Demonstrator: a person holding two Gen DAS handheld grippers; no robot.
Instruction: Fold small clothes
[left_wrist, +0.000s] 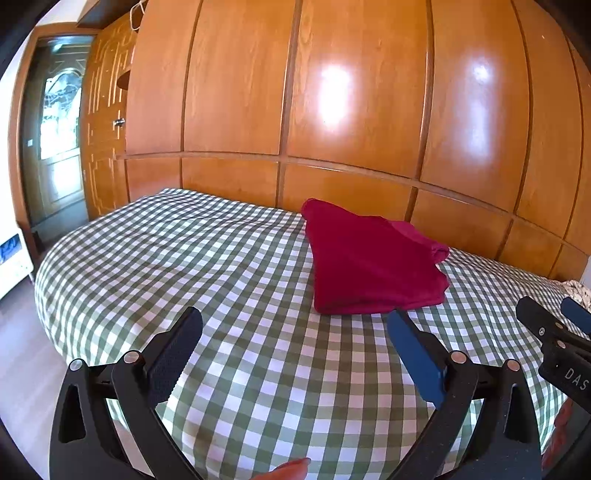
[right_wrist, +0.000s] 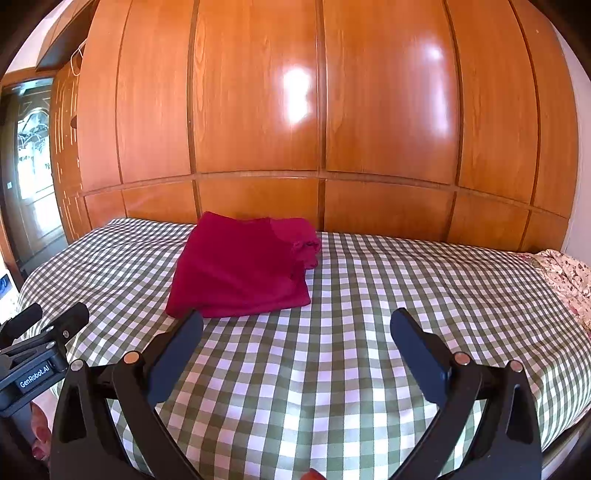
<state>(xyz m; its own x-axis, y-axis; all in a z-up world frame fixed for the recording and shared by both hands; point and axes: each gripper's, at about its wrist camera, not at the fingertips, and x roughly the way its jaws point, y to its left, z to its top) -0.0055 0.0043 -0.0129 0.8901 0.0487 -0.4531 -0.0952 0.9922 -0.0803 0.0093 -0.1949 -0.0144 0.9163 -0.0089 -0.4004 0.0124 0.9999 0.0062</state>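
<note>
A folded red garment (left_wrist: 369, 262) lies on the green-and-white checked bed cover (left_wrist: 184, 266), toward the far side near the wooden wall. It also shows in the right wrist view (right_wrist: 243, 266). My left gripper (left_wrist: 295, 321) is open and empty, hovering over the cover just short of the garment's near edge. My right gripper (right_wrist: 295, 321) is open and empty, over the cover to the right of the garment. The right gripper also shows at the right edge of the left wrist view (left_wrist: 546, 314), and the left gripper at the left edge of the right wrist view (right_wrist: 55, 314).
A glossy wooden panelled wall (right_wrist: 317, 110) runs behind the bed. A floral cloth (right_wrist: 569, 280) lies at the bed's far right. A door with a glass pane (left_wrist: 59, 122) stands at the left, with a white appliance (left_wrist: 11, 258) on the floor beside the bed.
</note>
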